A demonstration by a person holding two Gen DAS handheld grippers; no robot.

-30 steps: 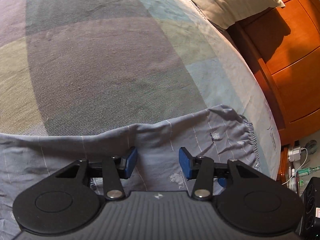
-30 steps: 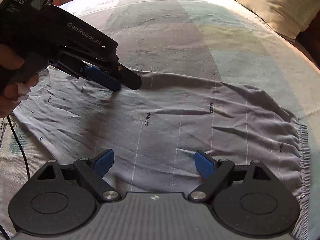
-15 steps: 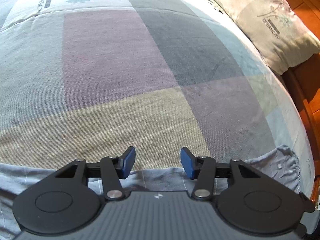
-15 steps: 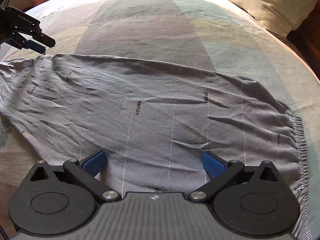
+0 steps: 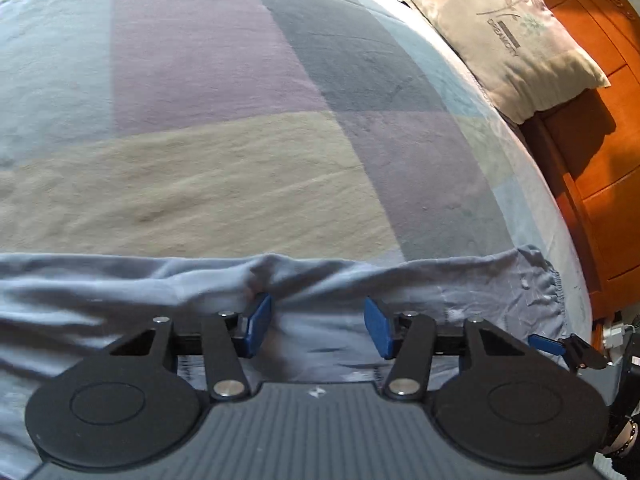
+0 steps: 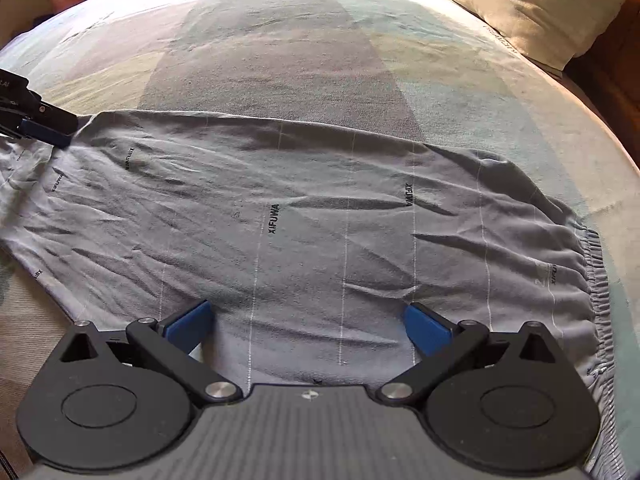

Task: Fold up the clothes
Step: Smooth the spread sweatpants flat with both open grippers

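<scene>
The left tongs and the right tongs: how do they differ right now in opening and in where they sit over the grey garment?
The right tongs stand spread wide; the left tongs are narrower, their jaws opening. The right tongs hover over the middle of the grey garment, towards its near edge; the left tongs sit by its far edge, near its left end in the right wrist view. Both have blue pads, point down at the cloth and pinch none of it.

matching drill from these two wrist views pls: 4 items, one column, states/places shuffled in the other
1. shorts
2. pillow
3. right gripper
4. left gripper

a. jaws wide open above the grey fabric
b. spread flat, wrinkled, waistband at right
c. jaws opening over the garment's far edge
d. at the bed's far right corner

Pairs: 1-b, 2-d, 3-a, 4-c
</scene>
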